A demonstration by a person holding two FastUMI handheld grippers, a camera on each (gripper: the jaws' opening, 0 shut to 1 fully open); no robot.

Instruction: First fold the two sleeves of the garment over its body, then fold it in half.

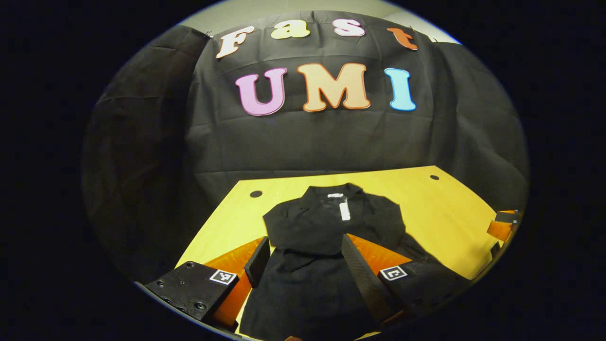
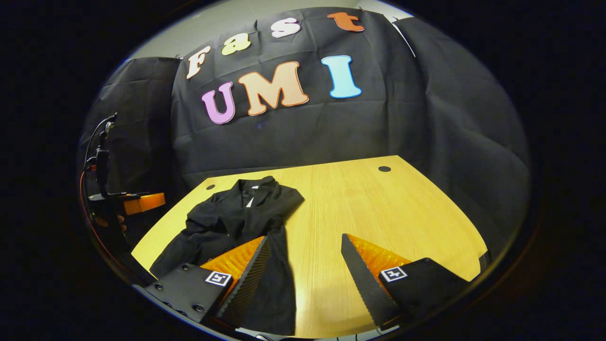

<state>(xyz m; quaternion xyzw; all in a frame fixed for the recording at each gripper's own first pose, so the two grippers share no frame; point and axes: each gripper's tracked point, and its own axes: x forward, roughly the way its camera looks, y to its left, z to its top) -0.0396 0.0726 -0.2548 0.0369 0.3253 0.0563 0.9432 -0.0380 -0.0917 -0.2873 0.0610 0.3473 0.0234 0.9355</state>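
Observation:
A black jacket-like garment [image 1: 326,227] lies flat on the yellow table [image 1: 440,208], collar at the far end with a white tag showing. My left gripper [image 1: 305,239] hovers open above its lower body, one finger on each side of the waist, holding nothing. In the right gripper view the garment [image 2: 236,213] lies to the left, and one sleeve runs down toward the near left edge. My right gripper [image 2: 305,237] is open and empty, its left finger above the garment's right hem and its right finger above bare table [image 2: 369,203].
The right gripper [image 1: 504,225] peeks in at the table's right edge in the left gripper view. The left gripper [image 2: 137,201], held by a hand, shows at the far left of the right gripper view. Round cable holes [image 2: 384,168] mark the table's back corners.

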